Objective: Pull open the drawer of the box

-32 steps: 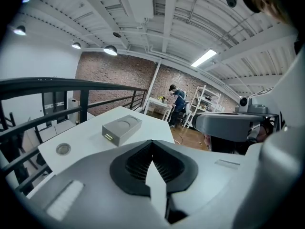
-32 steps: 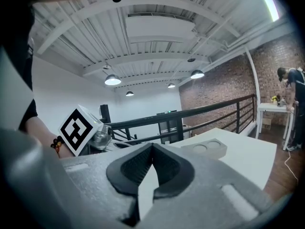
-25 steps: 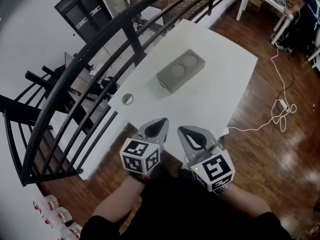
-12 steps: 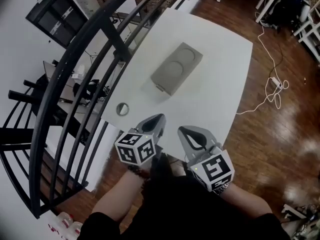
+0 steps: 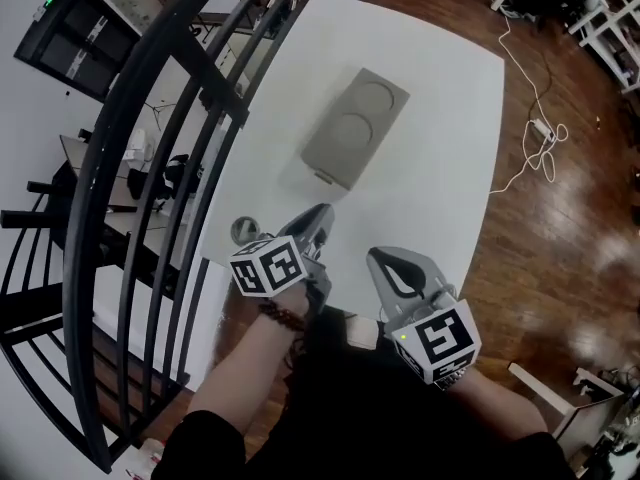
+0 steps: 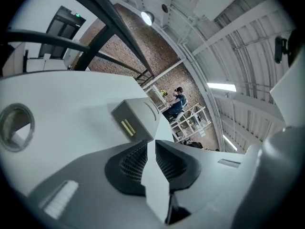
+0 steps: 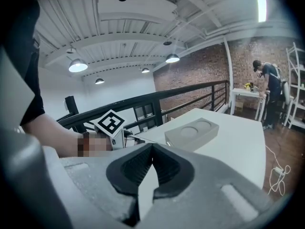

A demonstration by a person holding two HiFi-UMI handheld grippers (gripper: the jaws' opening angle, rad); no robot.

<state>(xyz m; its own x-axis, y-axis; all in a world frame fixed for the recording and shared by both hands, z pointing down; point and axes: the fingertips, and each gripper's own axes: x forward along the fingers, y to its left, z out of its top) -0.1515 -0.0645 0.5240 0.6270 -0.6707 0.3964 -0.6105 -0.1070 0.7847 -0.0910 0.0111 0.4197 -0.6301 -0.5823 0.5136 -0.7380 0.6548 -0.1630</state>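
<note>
Both grippers closed and empty, short of the box.
Left gripper and right gripper hover at the near edge of the white table, jaws together with nothing between them. The grey box sits mid-table toward the left edge, its drawer front facing the grippers, shut and untouched. A tape roll lies at the left edge, just beside the left gripper.

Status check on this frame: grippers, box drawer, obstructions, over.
Left gripper shut, empty, short of the box. Right gripper shut, empty, further back. Drawer closed, untouched. Tape roll left of the path, not blocking.
</note>
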